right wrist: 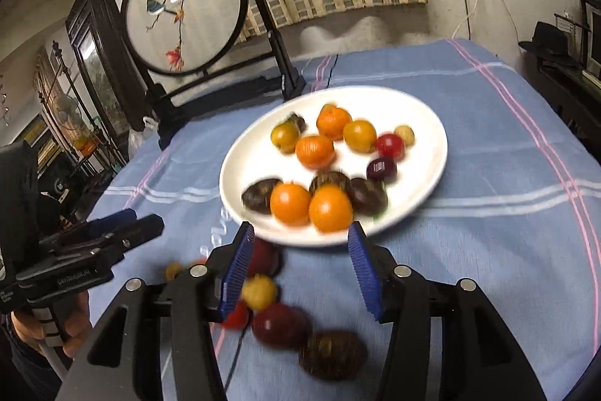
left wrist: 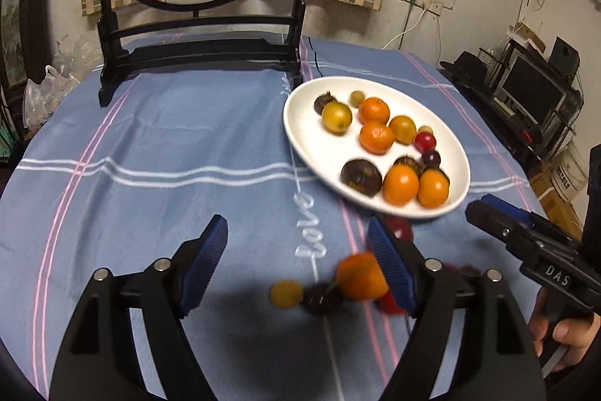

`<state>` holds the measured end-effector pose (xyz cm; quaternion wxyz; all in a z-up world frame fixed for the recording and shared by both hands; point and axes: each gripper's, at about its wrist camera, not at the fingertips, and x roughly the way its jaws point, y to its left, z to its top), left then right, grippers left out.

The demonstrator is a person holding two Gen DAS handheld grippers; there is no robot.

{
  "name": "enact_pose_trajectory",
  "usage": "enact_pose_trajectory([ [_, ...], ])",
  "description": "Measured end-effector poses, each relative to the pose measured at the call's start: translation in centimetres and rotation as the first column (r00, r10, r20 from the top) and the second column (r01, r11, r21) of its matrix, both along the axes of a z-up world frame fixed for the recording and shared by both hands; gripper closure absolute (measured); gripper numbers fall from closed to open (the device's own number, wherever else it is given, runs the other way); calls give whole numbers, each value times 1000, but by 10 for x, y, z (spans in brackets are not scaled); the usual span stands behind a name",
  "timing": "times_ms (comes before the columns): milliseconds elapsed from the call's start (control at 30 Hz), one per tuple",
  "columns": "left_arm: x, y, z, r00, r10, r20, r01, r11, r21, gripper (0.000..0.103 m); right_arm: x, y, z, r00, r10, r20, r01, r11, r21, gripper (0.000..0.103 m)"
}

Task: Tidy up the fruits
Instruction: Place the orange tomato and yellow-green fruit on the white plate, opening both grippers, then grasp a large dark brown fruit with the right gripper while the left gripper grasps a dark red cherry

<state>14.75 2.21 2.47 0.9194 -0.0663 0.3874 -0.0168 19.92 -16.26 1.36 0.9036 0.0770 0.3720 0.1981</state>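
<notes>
A white plate (left wrist: 300,123) on the blue cloth holds several fruits: oranges, yellow, red and dark ones. It also shows in the right wrist view (right wrist: 424,123). Loose fruits lie on the cloth in front of it: an orange (left wrist: 362,277), a small yellow fruit (left wrist: 286,293), a dark fruit (left wrist: 321,297). In the right wrist view a yellow fruit (right wrist: 259,291), a dark red fruit (right wrist: 280,325) and a dark brown fruit (right wrist: 332,355) lie near me. My left gripper (left wrist: 298,243) is open and empty above the loose fruits. My right gripper (right wrist: 300,250) is open and empty over them.
A round embroidered screen on a black stand (left wrist: 199,55) is at the back of the table (left wrist: 150,138). The right gripper's body (left wrist: 533,243) is at the right edge. A shelf with electronics (left wrist: 526,89) stands right of the table.
</notes>
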Motion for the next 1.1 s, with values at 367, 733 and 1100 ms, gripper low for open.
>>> enact_pose_trajectory([
  [367,-27,7,-20,999,-24,-21,25,1000,7,27,-53,2,-27,996,-10,-85,-5,985,-170,49],
  [733,-32,1,-25,996,-76,-48,77,997,17,27,-35,11,-42,991,-19,-131,-13,971,-237,63],
  [1100,-32,-19,-43,980,-148,-131,156,986,52,38,-45,-2,-41,992,14,-122,-29,992,-126,63],
])
